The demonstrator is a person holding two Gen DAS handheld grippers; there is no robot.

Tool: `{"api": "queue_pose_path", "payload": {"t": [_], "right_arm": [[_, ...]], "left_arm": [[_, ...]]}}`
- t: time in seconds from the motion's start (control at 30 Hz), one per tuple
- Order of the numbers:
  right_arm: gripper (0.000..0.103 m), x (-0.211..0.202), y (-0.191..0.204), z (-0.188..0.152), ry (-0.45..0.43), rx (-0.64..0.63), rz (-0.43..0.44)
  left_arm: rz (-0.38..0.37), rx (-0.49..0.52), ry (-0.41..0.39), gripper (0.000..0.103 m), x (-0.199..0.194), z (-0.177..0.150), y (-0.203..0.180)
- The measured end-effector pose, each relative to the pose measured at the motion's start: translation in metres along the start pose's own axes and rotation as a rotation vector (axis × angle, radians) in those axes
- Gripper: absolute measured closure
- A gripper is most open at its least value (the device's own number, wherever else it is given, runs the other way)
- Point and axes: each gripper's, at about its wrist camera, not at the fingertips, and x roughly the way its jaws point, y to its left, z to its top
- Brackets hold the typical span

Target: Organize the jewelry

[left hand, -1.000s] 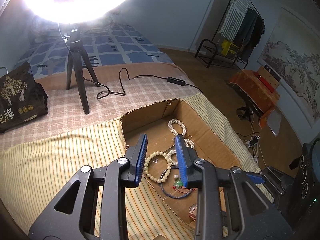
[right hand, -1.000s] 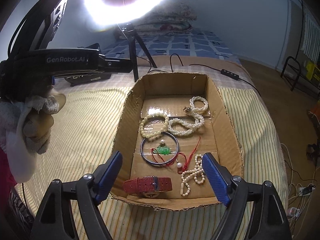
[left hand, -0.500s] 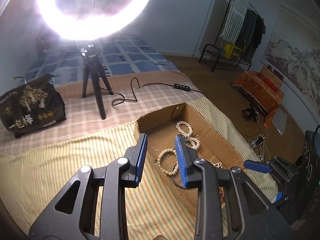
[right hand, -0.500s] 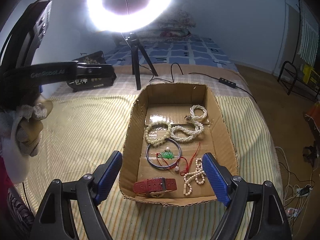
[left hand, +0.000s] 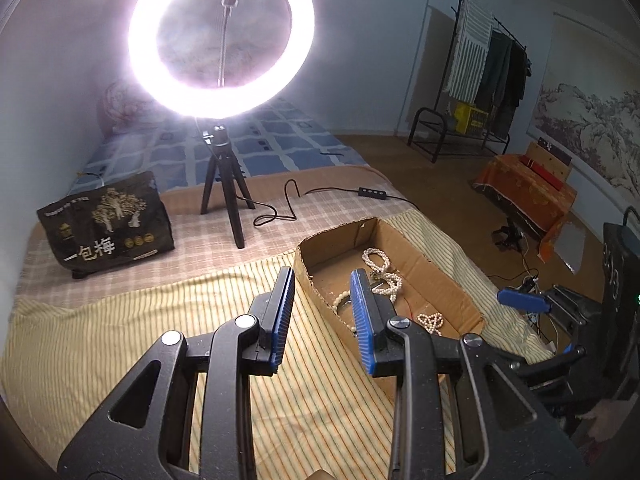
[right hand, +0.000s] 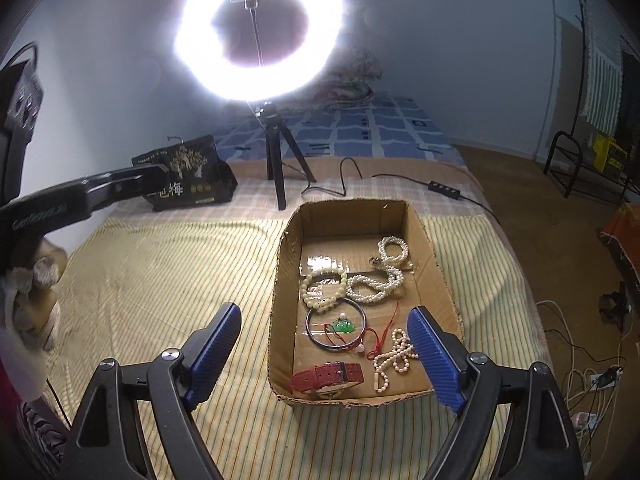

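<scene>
An open cardboard box lies on the striped bedspread and holds the jewelry: a red-strap watch, a dark bangle with a green pendant on red cord, a beaded bracelet, a long pearl necklace and a small pearl strand. My right gripper is wide open and empty, above the box's near end. My left gripper is open and empty, above the box's left wall. The pearls show past its right finger.
A lit ring light on a tripod stands behind the box, with its cable and switch. A black printed bag sits at the back left. The bed edge drops to the floor on the right, with cables there.
Both grippers have pulled back and risen away from the box, which now looks smaller and farther. The jaws kept their openings. The jewelry has not moved.
</scene>
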Motion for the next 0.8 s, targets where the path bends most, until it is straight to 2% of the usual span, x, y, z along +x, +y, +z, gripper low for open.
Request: {"api": "queue_pose_path", "payload": {"t": [0.37, 0.4, 0.47, 0.6, 0.67, 0.8], "right_arm": [[0.001, -0.037, 0.0, 0.001, -0.087, 0.045, -0.11], [0.001, -0.04, 0.002, 0.002, -0.096, 0.045, -0.124], [0.001, -0.046, 0.005, 0.003, -0.108, 0.041, -0.141], [0.0, -0.059, 0.013, 0.005, -0.139, 0.021, -0.191], [0.0, -0.064, 0.016, 0.006, -0.153, 0.011, -0.211], [0.0, -0.073, 0.021, 0.007, -0.175, 0.006, -0.256]], "left_arm": [[0.04, 0.026, -0.03, 0.074, -0.048, -0.021, -0.002], [0.04, 0.025, -0.031, 0.073, -0.053, -0.023, -0.003], [0.042, 0.031, -0.043, 0.06, -0.061, -0.024, -0.007], [0.046, 0.062, -0.062, 0.054, -0.076, -0.029, -0.02], [0.05, 0.07, -0.068, 0.042, -0.08, -0.031, -0.024], [0.05, 0.078, -0.071, 0.04, -0.087, -0.038, -0.03]]}}
